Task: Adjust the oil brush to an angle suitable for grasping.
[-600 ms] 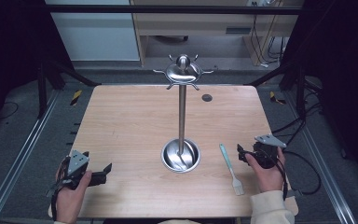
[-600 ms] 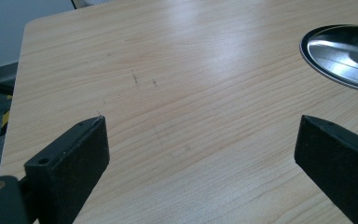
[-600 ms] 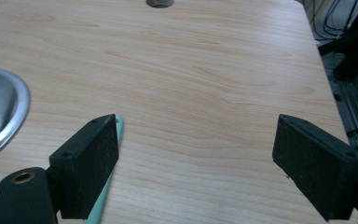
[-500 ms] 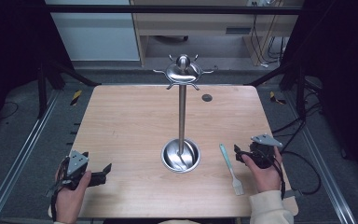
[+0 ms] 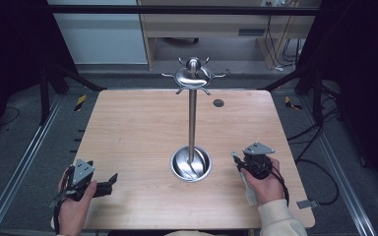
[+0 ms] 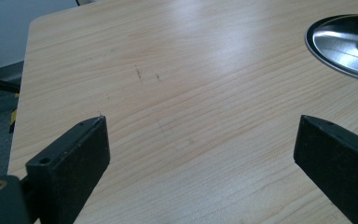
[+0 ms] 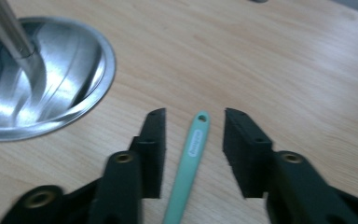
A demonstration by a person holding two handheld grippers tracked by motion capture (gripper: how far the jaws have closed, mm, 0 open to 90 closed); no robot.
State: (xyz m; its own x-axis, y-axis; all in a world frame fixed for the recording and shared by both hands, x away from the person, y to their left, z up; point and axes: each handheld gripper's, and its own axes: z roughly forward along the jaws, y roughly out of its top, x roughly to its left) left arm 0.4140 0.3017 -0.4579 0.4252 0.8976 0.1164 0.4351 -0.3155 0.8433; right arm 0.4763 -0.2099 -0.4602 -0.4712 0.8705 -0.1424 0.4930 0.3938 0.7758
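At lower right of the high view: right gripper (image 5: 238,162) above the spatula (image 5: 250,192).
Right fingers (image 7: 153,140): narrow gap, 1 on each side of the mint handle (image 7: 189,163), not pressing it.
Spatula: flat on the desk (image 5: 138,128), just right of the stand (image 5: 192,123).
At lower left: left gripper (image 5: 109,180).
Left fingers (image 6: 74,154): wide apart over bare desk.
Stand: steel, round base at frame centre, hooks on top.
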